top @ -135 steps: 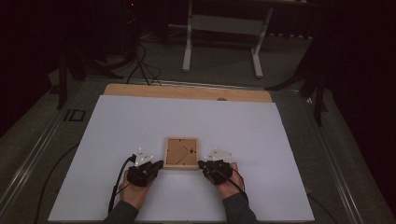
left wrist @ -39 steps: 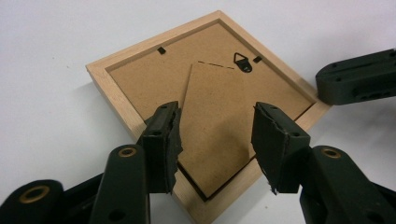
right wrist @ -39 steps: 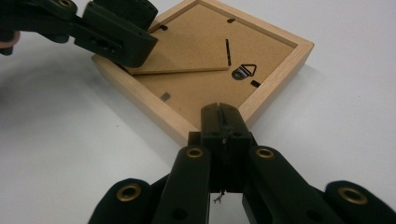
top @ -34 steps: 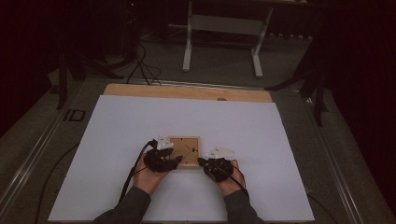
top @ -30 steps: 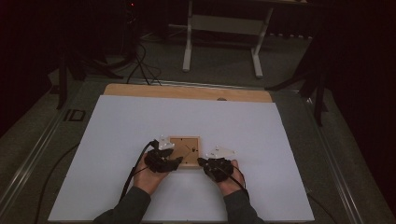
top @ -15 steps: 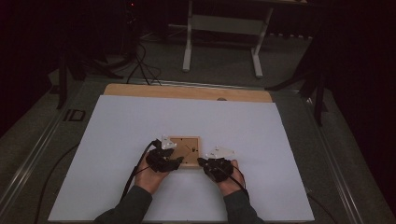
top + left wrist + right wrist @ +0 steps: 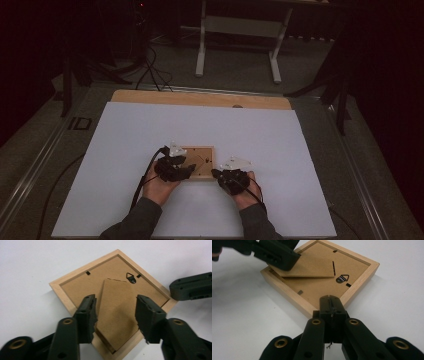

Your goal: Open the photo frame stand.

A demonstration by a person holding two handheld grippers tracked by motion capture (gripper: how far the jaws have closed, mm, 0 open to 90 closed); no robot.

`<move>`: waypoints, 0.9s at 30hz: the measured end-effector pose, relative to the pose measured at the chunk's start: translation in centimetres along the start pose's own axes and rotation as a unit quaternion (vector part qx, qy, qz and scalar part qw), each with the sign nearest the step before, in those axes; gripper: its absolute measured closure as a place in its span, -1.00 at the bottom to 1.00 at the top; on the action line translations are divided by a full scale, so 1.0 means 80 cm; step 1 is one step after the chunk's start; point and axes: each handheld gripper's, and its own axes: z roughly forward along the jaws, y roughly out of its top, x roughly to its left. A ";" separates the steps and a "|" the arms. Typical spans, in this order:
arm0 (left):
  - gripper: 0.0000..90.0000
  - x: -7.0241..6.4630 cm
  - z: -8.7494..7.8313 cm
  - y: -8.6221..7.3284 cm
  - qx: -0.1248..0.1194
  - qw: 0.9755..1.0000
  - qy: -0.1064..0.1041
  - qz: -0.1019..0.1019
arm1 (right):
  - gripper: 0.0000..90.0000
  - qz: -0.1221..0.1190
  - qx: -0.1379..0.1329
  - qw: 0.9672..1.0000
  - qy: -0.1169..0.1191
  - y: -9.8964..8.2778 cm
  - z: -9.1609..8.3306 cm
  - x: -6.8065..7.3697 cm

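A small wooden picture frame [image 7: 205, 151] lies face-down on the white tabletop [image 7: 280, 150], its brown backing up. Its easel flap [image 7: 116, 315] is tilted up off the backing. My left gripper [image 7: 115, 297] straddles that flap and its pads touch both side edges. Its jaws have just been opening slightly with the flap still between them. My right gripper [image 7: 331, 298] is shut with nothing in it, and its tip rests on the frame's near corner rim [image 7: 348, 296]. A metal hanger [image 7: 342, 278] sits on the backing.
A bare wooden strip [image 7: 200, 98] runs along the table's far edge. Beyond it, on the dark floor, are a white stand [image 7: 235, 30] and cables. Black cables trail from both grippers toward the person's sleeves.
Since the earliest frame my left gripper has moved right from beside the frame onto its back. Over the last second nothing visibly moved.
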 end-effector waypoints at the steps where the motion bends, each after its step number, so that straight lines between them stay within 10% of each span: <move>1: 0.05 -0.001 0.001 -0.001 0.003 1.000 -0.001 0.002 | 0.99 0.000 0.000 1.000 0.000 0.000 0.000 0.000; 13: 0.09 -0.004 -0.001 -0.011 0.026 0.999 0.014 0.018 | 0.99 0.000 0.000 1.000 0.002 0.000 0.000 0.000; 27: 0.11 -0.004 -0.014 0.016 0.006 1.000 0.000 -0.031 | 0.99 -0.002 0.000 1.000 0.000 0.000 0.000 0.000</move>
